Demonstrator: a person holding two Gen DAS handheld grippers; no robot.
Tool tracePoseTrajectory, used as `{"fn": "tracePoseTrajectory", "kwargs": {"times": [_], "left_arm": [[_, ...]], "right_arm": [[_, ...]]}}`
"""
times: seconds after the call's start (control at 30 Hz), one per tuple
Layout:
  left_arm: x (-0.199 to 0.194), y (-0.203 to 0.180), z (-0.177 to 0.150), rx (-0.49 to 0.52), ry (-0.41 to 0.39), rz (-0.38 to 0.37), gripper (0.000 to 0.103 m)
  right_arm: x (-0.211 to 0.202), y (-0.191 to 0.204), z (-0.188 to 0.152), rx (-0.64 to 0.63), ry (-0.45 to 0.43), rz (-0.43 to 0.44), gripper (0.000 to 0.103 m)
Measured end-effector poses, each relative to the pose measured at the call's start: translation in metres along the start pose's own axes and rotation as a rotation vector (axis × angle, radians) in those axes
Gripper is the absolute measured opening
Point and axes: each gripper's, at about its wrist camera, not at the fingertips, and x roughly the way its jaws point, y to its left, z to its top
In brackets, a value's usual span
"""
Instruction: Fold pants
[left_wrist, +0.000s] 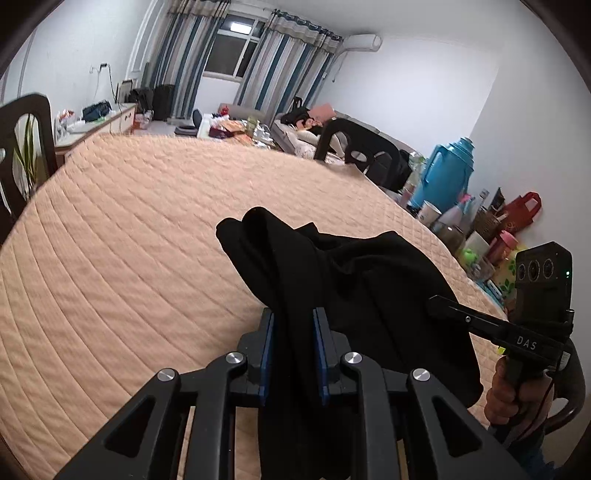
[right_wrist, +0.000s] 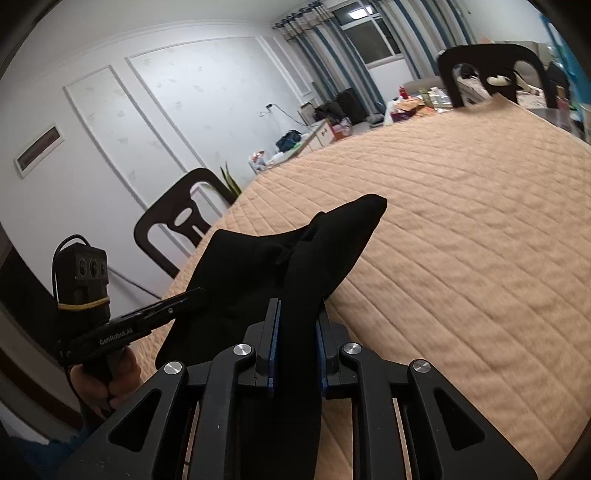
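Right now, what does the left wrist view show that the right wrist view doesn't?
Left wrist only: a blue thermos, a red bag and an air conditioner. Right wrist only: a panelled wall with a framed plaque. Both: black pants over a quilted table, each gripper, left and right, shut on them, fingers pinching cloth, plus the window.

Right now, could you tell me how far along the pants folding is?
Early. Done: both grippers hold cloth; left gripper and right gripper are each shut on the black pants. In hand: the pants hang bunched above the quilted table. Left: spreading them flat and every fold.
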Motion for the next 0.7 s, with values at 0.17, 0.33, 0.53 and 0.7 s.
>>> {"fn": "tracePoseTrajectory", "kwargs": {"times": [0.17,0.33,0.53,0.7], "left_arm": [[0.007,0.018,0.023,0.007,-0.014,0.049,0.021],[0.017,0.036,0.042,0.016,-0.017,0.086,0.021],[0.038,0.078,0.052,-0.005,0.012,0.103,0.022],[0.061,0.115,0.028,-0.082,0.067,0.115,0.028]], "right_arm": [[0.026,0.008,0.021,-0.005,0.005,0.034,0.016],[0.059,0.014,0.040,-0.012,0.024,0.045,0.016],[0.098,0.002,0.054,0.012,0.064,0.059,0.016],[0.124,-0.034,0.036,0.087,0.158,-0.011,0.024]]}}
